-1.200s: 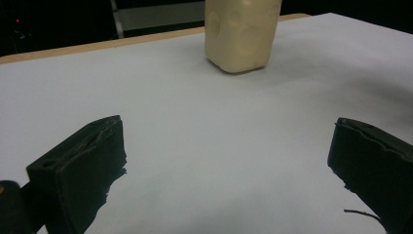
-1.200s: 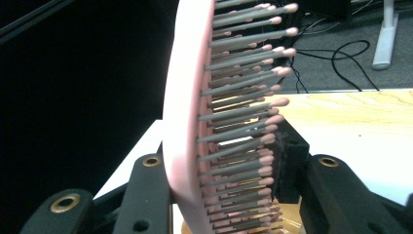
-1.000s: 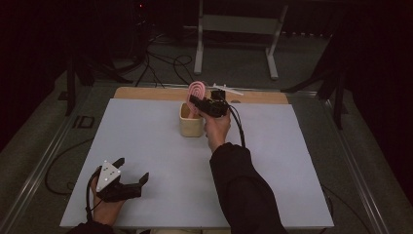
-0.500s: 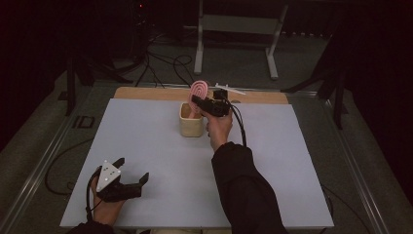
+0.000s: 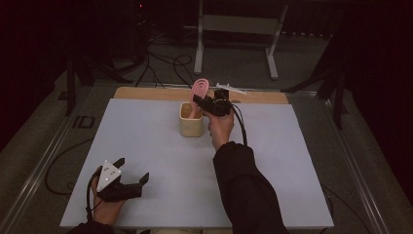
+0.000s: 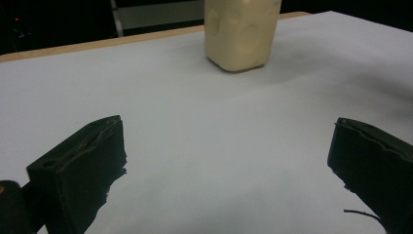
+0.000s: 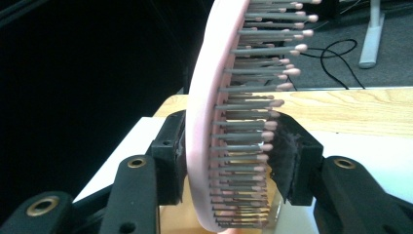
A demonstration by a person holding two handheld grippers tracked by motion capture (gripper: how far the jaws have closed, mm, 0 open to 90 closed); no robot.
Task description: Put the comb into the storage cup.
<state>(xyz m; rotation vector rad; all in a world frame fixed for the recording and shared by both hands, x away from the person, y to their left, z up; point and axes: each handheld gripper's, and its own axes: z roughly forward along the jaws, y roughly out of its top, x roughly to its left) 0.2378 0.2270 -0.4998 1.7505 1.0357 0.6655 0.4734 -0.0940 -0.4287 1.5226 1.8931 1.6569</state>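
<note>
**Hairbrush Stood in Cup at the Far Edge of the Table**

Standing upright in a cream cup (image 5: 191, 121), a pink hairbrush (image 5: 198, 92) was seen near the middle of the table's (image 5: 272, 195) far edge, its head rising above the cup's rim. The right gripper (image 5: 204, 103) was held at the brush head from the right, just above the cup. In the right gripper view the brush (image 7: 229, 122) was set between the two black jaws, its pink back close against one pad and its bristle tips at the other; the jaws had just been opening, and whether the pads were pressing on the brush could not be told.

The left gripper (image 5: 130, 170) was kept low over the near left corner of the table, well apart from the cup. Its jaws were spread wide with nothing between them, and the cup (image 6: 241, 34) was seen ahead of them in the left gripper view, across bare tabletop.
</note>
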